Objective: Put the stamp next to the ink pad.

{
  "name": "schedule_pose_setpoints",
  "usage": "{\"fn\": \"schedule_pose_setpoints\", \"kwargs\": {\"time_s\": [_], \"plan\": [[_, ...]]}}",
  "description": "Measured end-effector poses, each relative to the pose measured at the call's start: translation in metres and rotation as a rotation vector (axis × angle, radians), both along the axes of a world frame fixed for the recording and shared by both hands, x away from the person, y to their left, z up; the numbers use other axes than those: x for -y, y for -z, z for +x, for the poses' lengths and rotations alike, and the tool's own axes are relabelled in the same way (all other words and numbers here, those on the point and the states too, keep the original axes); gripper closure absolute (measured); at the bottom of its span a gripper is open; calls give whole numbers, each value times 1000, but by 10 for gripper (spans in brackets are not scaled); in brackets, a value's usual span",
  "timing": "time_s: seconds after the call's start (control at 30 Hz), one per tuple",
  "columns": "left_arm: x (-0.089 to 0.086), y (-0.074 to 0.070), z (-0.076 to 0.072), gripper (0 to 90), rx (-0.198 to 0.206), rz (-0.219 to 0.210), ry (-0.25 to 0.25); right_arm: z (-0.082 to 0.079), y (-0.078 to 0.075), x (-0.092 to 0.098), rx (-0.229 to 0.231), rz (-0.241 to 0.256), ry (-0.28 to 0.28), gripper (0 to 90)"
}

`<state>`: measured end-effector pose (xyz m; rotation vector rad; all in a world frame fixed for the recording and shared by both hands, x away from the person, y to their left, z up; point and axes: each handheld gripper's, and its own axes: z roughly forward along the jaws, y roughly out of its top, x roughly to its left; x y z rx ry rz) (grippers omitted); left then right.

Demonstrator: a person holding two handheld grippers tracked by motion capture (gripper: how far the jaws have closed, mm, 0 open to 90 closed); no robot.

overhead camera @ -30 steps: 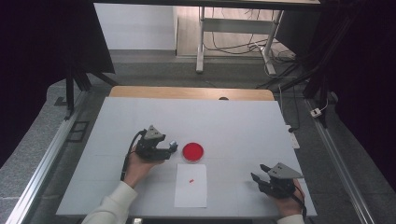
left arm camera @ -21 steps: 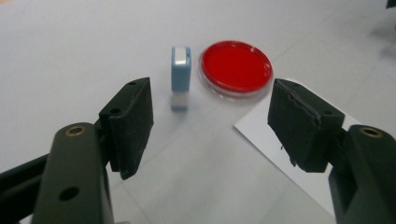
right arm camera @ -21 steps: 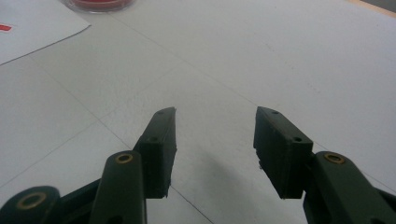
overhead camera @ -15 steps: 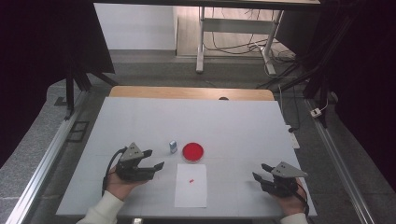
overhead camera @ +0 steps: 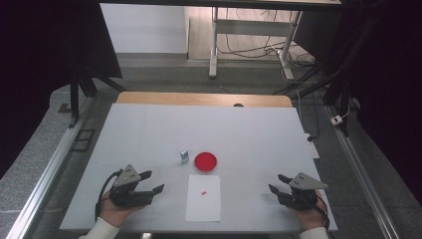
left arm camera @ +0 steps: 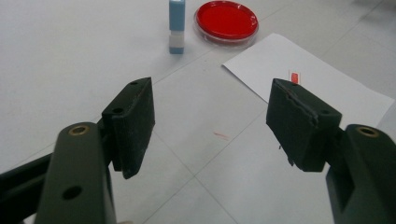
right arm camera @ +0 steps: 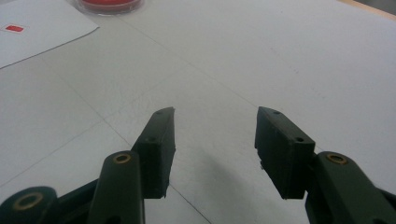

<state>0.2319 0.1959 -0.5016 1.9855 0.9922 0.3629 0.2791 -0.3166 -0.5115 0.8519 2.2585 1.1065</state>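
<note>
From above, the person's left gripper [overhead camera: 149, 182] sits low on the white table [overhead camera: 149, 129], near its front edge, jaws spread apart with nothing between them. The right gripper [overhead camera: 277, 183] rests well off at the other side, also near the front edge, jaws parted and empty. Between the two grippers lies a white sheet of paper [overhead camera: 204, 204] with a small red mark [overhead camera: 204, 191] on it. Just beyond the sheet's far edge sits a round red dish [overhead camera: 205, 161], and just beside that, on the left gripper's side, stands a small blue-and-white stamp [overhead camera: 184, 156]. The dish and the stamp are apart from each other and well clear of both grippers.

In the left gripper view, the black jaws gape wide over bare table. Ahead of them, the stamp [left arm camera: 177, 25] stands upright, the red dish [left arm camera: 227, 21] next to it, and the corner of the paper [left arm camera: 317, 79] reaches in by the right-hand jaw, the red mark [left arm camera: 294, 77] peeking just above that jaw's tip.

In the right gripper view, the jaws stand open with only table between them. Far ahead and to the left lie the paper [right arm camera: 42, 32] with its red mark [right arm camera: 14, 28] and the edge of the red dish [right arm camera: 109, 5].
</note>
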Motion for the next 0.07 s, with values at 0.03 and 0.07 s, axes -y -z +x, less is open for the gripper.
{"fn": "schedule_pose_setpoints", "kwargs": {"time_s": [0.03, 0.07], "plan": [[0, 0, 0, 324, 0, 0, 0, 0, 0, 0, 2, -3, 2, 471], [0, 0, 0, 324, -1, 1, 2, 0, -1, 0, 2, 2, 2, 470]]}}
